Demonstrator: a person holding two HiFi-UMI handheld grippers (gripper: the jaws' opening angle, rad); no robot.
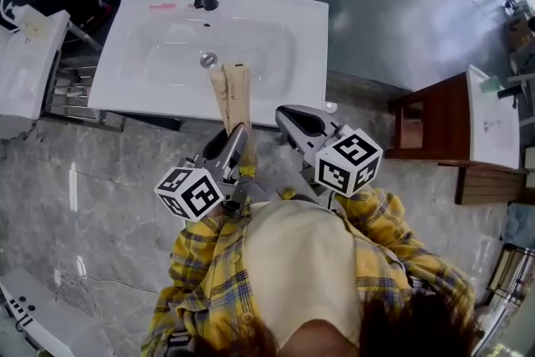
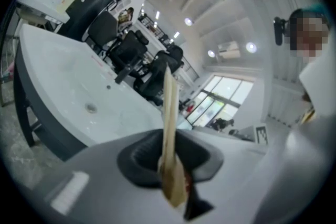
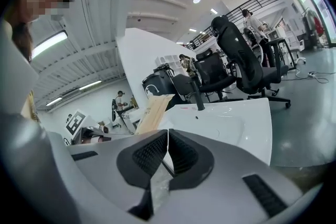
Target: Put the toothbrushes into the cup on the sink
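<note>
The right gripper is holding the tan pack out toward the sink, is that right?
No, the left gripper holds the tan pack out toward the sink; the left gripper view shows it between the jaws.

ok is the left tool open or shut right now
Shut: the left tool has its dark pads pressed on the flat tan toothbrush pack, which sticks out past them.

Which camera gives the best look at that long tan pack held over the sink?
The head view: the tan pack shows at full length, sticking out of the left gripper over the sink's front edge. The left gripper view sees it edge-on, a thin strip. The right gripper view catches only its far end.
</note>
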